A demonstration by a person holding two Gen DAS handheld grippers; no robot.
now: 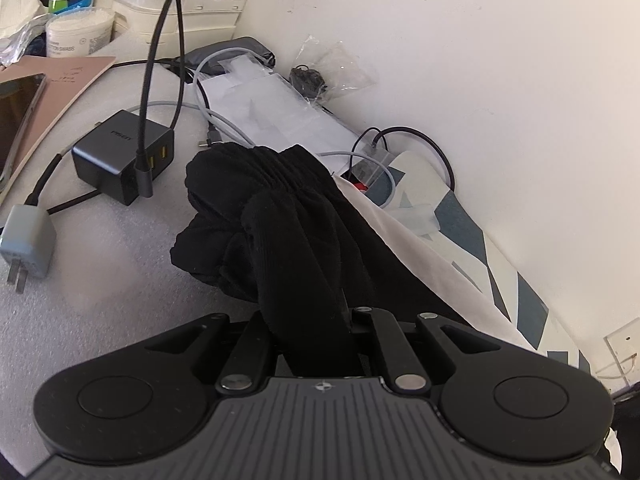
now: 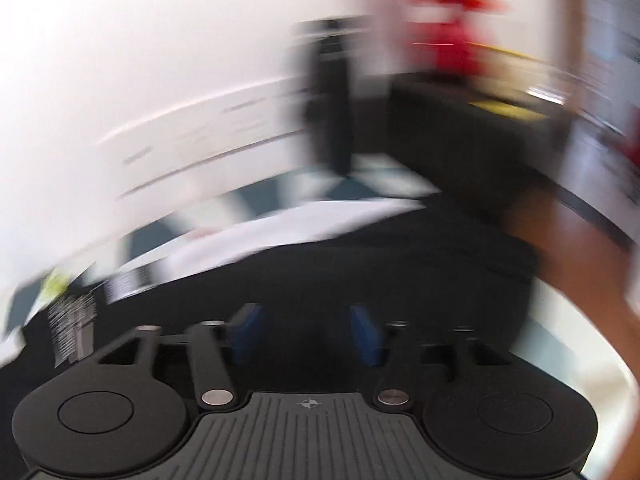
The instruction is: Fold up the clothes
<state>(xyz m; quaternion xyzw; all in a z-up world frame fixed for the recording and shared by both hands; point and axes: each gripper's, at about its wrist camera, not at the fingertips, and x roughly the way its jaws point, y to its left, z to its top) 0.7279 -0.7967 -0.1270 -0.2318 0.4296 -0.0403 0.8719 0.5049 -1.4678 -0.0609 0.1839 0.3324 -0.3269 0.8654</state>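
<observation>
With the left gripper point(image 1: 320, 344) clamped on a bunched black garment point(image 1: 280, 216) that trails across the grey padded surface point(image 1: 100, 280) and the right gripper point(image 2: 306, 332) gaping empty above dark cloth, I'd pinch an opposite edge and pull the fabric flat.

Black ribbed knit cloth garment point(image 1: 296, 224), matt; dark matt plastic charger block point(image 1: 120, 156); grainy white foam sheet point(image 1: 120, 272).
</observation>
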